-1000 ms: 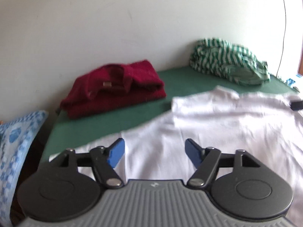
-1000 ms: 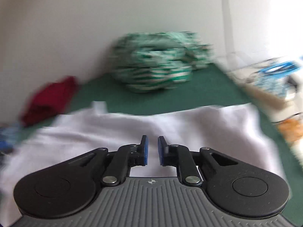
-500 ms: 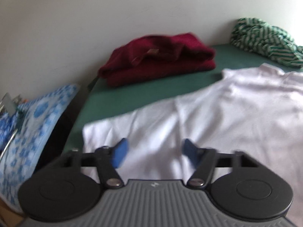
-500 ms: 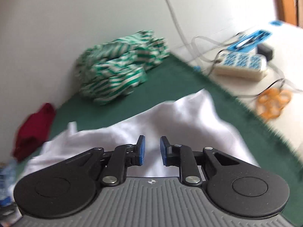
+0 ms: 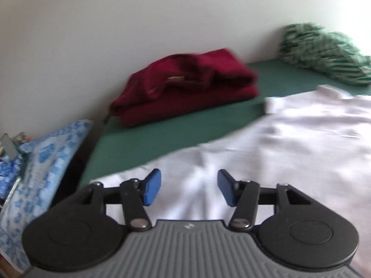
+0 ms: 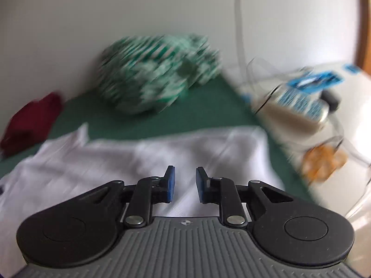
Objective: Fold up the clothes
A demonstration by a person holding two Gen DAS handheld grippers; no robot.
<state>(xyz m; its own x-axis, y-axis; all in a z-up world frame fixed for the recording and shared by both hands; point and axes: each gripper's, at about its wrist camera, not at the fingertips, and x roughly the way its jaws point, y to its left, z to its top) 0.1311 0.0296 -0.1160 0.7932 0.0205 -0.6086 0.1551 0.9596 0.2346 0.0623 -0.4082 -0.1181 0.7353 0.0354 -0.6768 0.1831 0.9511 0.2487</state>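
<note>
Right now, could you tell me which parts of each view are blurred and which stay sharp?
Right wrist view: the striped green clothing and the clutter at right smear heavily, while the right gripper stays crisp. Left wrist view: milder blur on the red garment and white shirt.

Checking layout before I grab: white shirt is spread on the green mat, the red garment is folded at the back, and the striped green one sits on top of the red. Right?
Not quite. The striped green garment lies apart from the red garment, with bare green mat between them, as the left wrist view shows. The rest holds: the white shirt is spread.
</note>
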